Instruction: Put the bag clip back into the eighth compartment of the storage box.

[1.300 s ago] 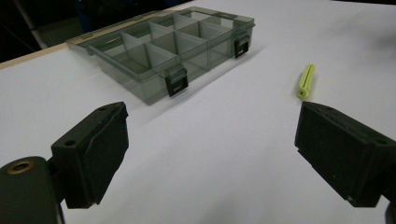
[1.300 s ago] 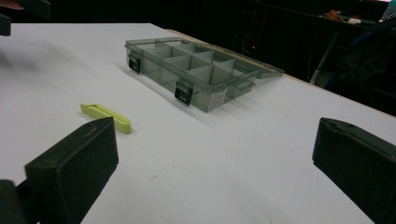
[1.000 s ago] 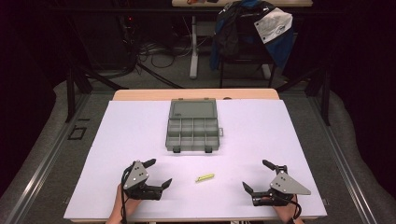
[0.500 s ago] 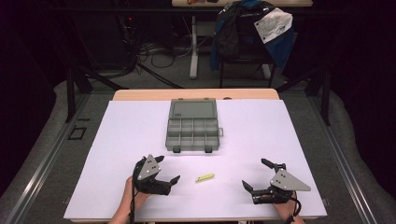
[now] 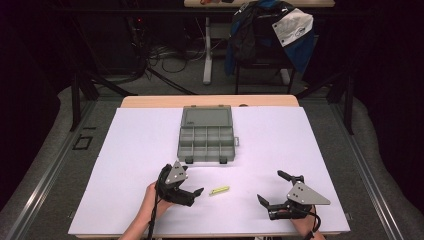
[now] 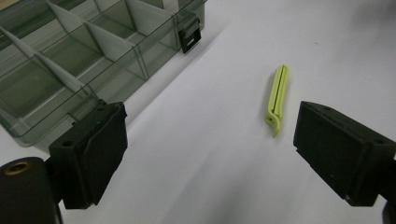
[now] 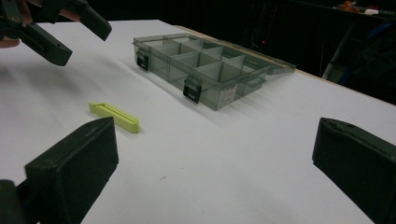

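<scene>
A small yellow-green clip point(image 5: 219, 190) lies flat on the white table sheet point(image 5: 125, 165), near the front. My left gripper point(image 5: 194, 184) hovers just left of it, open, nothing between the jaws. In the left gripper view the clip point(image 6: 278, 95) lies ahead, close to the right jaw of that gripper point(image 6: 215, 154). My right gripper point(image 5: 270, 186) rests near the front right edge, open and empty. Its own view shows the gripper point(image 7: 210, 163) with wide-spread jaws, the clip point(image 7: 114, 116) ahead at left, and the left gripper point(image 7: 60, 28) beyond it.
A grey see-through compartment box point(image 5: 181, 145) stands mid-table with its lid folded back and its compartments point(image 7: 205, 65) empty. Its latched corner point(image 6: 189, 35) is close ahead of the left gripper. A chair draped with a jacket point(image 5: 270, 35) stands beyond the table.
My left gripper has moved right across the sheet, closing most of the gap to the clip. The right gripper, clip and box have stayed put.
</scene>
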